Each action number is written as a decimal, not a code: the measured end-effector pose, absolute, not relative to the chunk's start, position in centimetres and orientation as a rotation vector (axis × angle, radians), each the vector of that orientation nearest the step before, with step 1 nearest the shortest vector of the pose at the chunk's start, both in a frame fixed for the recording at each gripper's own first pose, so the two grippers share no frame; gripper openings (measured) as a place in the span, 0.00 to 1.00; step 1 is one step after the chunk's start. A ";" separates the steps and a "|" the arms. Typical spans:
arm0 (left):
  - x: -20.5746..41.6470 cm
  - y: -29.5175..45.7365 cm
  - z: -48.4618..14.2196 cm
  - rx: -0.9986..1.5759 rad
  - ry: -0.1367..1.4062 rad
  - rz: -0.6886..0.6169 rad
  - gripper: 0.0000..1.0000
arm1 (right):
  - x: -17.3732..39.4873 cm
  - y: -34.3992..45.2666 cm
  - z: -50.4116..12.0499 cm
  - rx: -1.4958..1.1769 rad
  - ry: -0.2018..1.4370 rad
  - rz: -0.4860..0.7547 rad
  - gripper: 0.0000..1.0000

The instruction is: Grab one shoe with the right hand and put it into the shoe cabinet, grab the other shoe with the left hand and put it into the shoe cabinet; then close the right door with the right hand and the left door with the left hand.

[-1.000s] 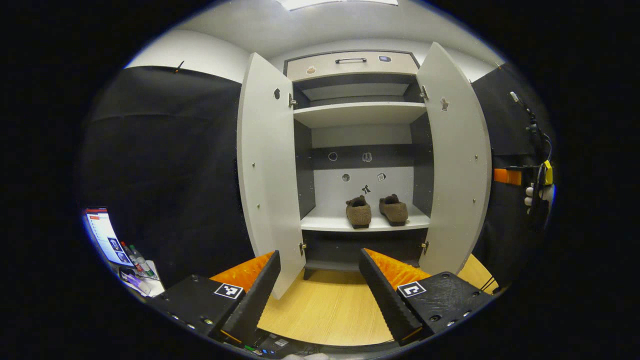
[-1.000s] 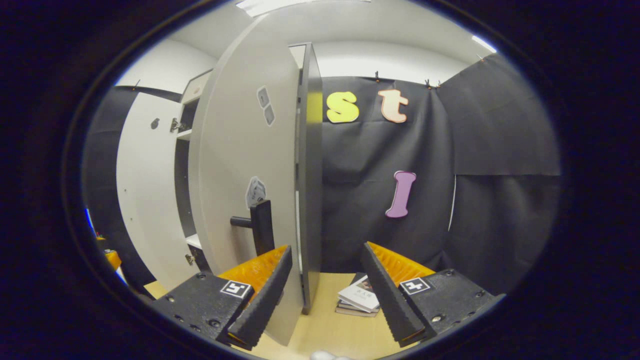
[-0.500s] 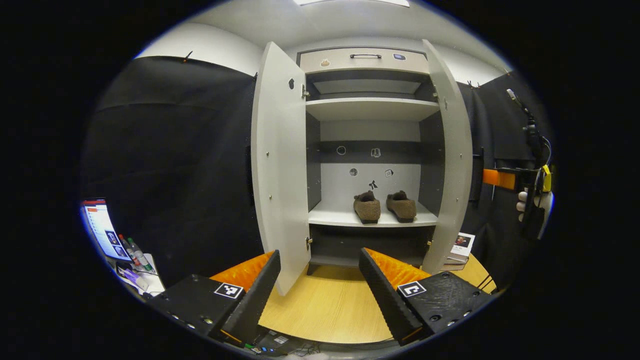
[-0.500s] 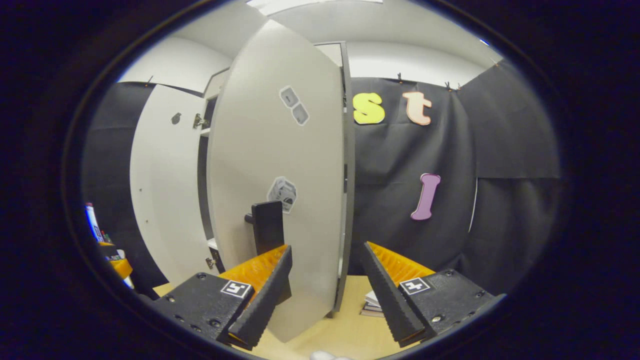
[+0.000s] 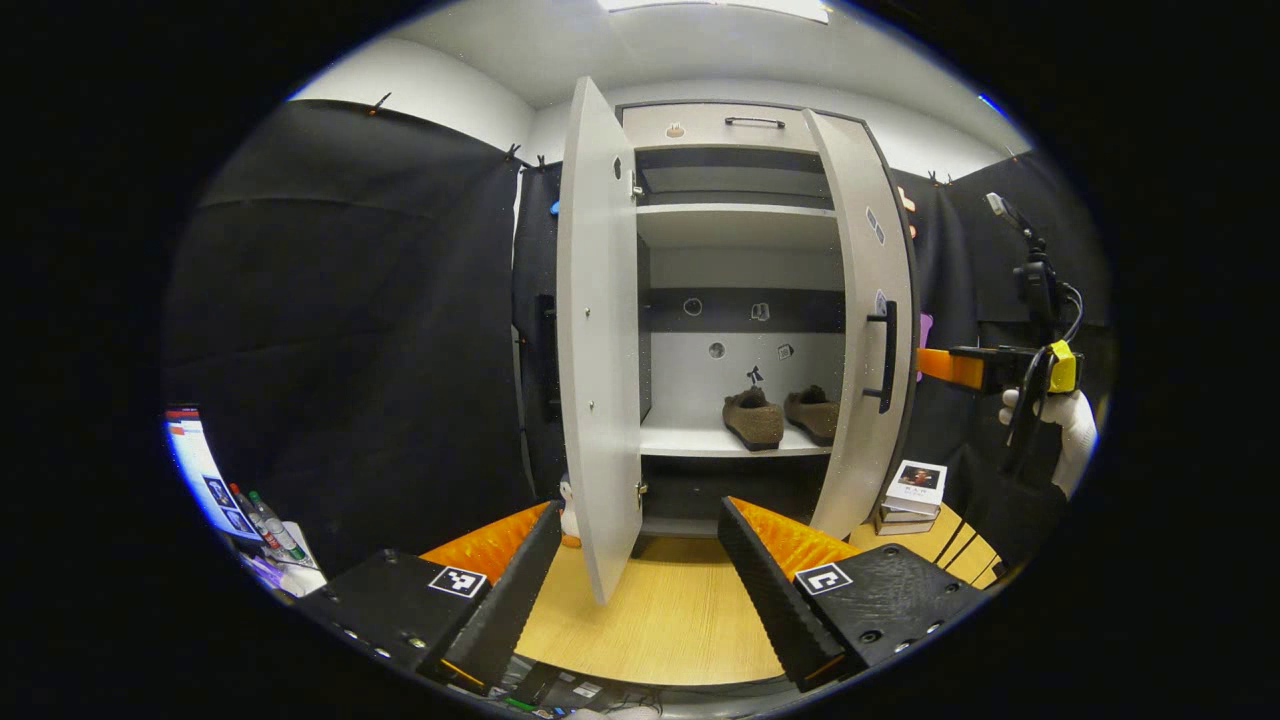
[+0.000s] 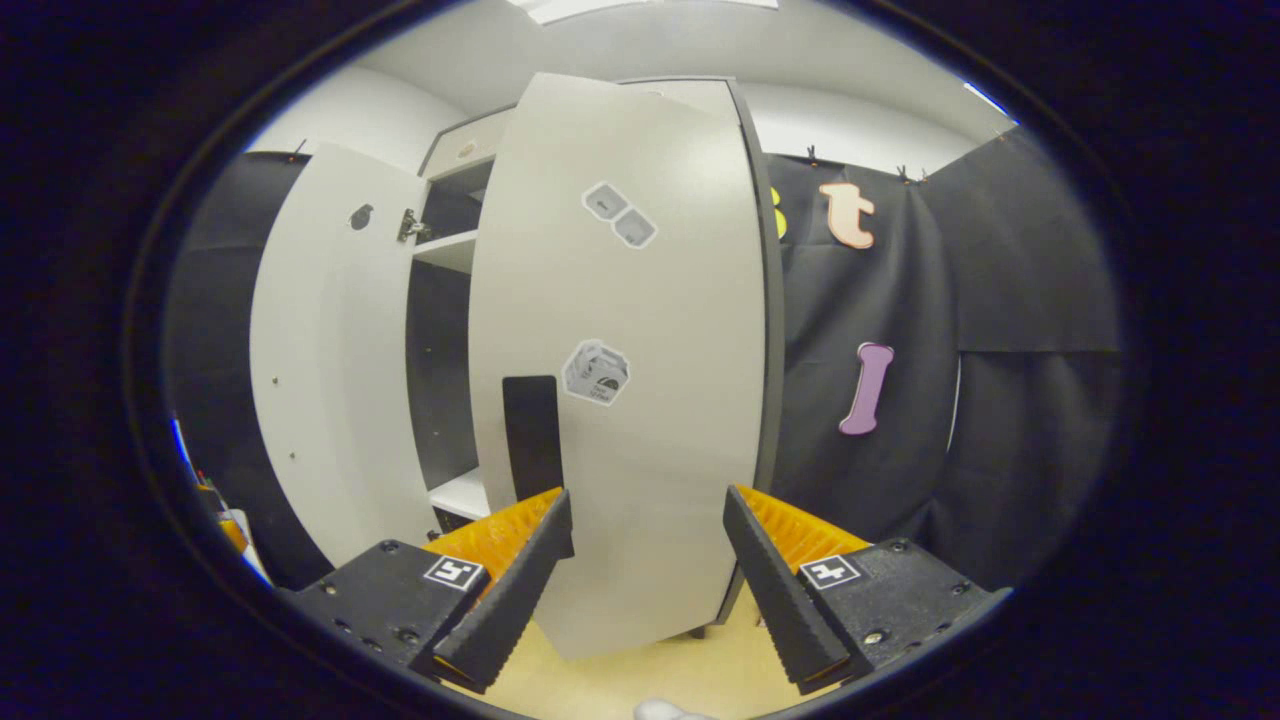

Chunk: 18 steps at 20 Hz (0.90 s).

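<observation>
Two brown shoes (image 5: pixel 753 418) (image 5: pixel 812 412) sit side by side on the lower shelf of the white shoe cabinet (image 5: pixel 735 225). The left door (image 5: pixel 598 350) stands wide open, almost edge-on to me. The right door (image 5: pixel 870 330) is partly swung in, and its dark handle (image 5: pixel 887 355) faces out. My left gripper (image 5: pixel 635 580) is open and empty, well back from the cabinet. My right gripper (image 6: pixel 645 585) is open, close against the right door's (image 6: pixel 630 380) outer face, beside the handle (image 6: pixel 531 435). It also appears as the right gripper (image 5: pixel 960 367) in a gloved hand (image 5: pixel 1070 440).
A stack of books (image 5: pixel 915 495) lies on the wooden floor (image 5: pixel 660 620) right of the cabinet. A screen and several bottles (image 5: pixel 250 505) sit at far left. A small pale figure (image 5: pixel 568 510) stands behind the left door's foot. A drawer (image 5: pixel 740 125) tops the cabinet.
The right door has swung further towards the cabinet, with my right gripper following its outer face. My left gripper has shifted left, so the left door looks more edge-on. The shoes have not moved.
</observation>
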<state>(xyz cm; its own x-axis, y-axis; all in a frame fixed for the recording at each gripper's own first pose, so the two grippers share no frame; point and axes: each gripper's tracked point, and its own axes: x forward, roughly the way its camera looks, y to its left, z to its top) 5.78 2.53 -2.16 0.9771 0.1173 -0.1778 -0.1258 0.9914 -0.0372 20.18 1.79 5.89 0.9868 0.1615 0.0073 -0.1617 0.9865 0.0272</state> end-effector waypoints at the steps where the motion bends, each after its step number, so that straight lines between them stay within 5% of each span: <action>1: 6.0 3.1 -2.2 -0.048 0.174 0.110 0.96 | 19.4 1.5 5.9 0.025 -0.004 0.143 0.99; 8: 9.4 9.6 -2.5 -0.025 0.158 0.055 0.96 | 11.7 0.7 4.5 0.037 0.002 0.015 1.00; 18: 19.7 20.9 0.3 -0.005 0.102 0.163 0.96 | 3.6 1.2 -1.5 0.021 0.118 -0.070 1.00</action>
<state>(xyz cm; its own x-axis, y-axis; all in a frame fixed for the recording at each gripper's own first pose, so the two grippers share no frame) 19.68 20.87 0.31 0.9815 0.1620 -0.1022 -0.1625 0.9867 0.0034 3.63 1.21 -1.52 0.9906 -0.0688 -0.1181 0.0713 0.9973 0.0171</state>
